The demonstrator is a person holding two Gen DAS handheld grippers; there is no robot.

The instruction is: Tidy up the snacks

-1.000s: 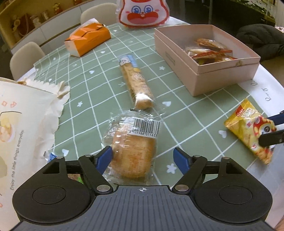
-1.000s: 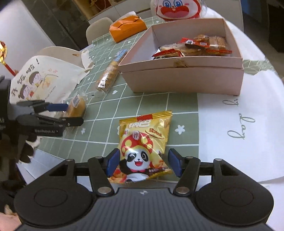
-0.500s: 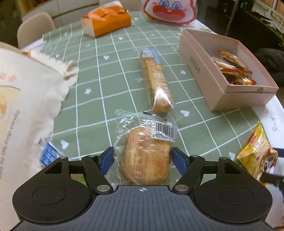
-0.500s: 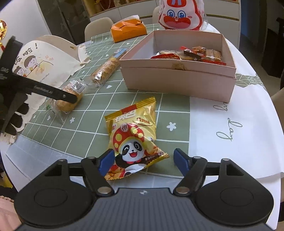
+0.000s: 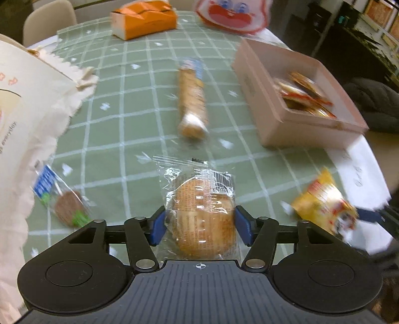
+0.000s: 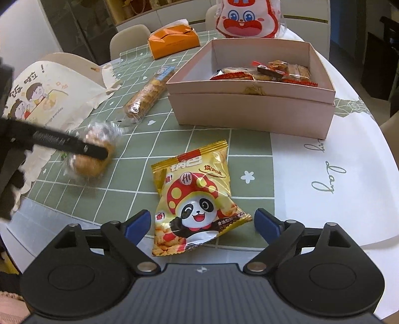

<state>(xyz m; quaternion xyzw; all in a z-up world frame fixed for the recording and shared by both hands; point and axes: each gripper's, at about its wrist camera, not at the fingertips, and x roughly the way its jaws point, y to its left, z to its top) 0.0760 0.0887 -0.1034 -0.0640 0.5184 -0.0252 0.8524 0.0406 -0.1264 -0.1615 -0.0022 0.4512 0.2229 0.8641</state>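
My left gripper (image 5: 199,224) is shut on a clear-wrapped round cake (image 5: 203,216) and holds it above the green checked cloth; it also shows in the right wrist view (image 6: 92,154). My right gripper (image 6: 202,221) is open, its fingers on either side of a yellow panda snack bag (image 6: 197,197) that lies on the table, not touching it. The pink box (image 6: 249,107) with several wrapped snacks stands beyond; it also shows in the left wrist view (image 5: 269,104). A long biscuit pack (image 5: 192,99) lies in the middle of the cloth.
A cream paper bag (image 5: 27,107) lies at the left. A small wrapped chocolate snack (image 5: 64,202) lies beside it. An orange tissue pack (image 5: 144,17) and a red-white rabbit pouch (image 6: 247,17) sit at the far side. The table edge (image 6: 374,174) curves at the right.
My left gripper closed on the round cake and lifted it, uncovering the small chocolate snack. My right gripper drew back a little from the panda bag and stayed open.
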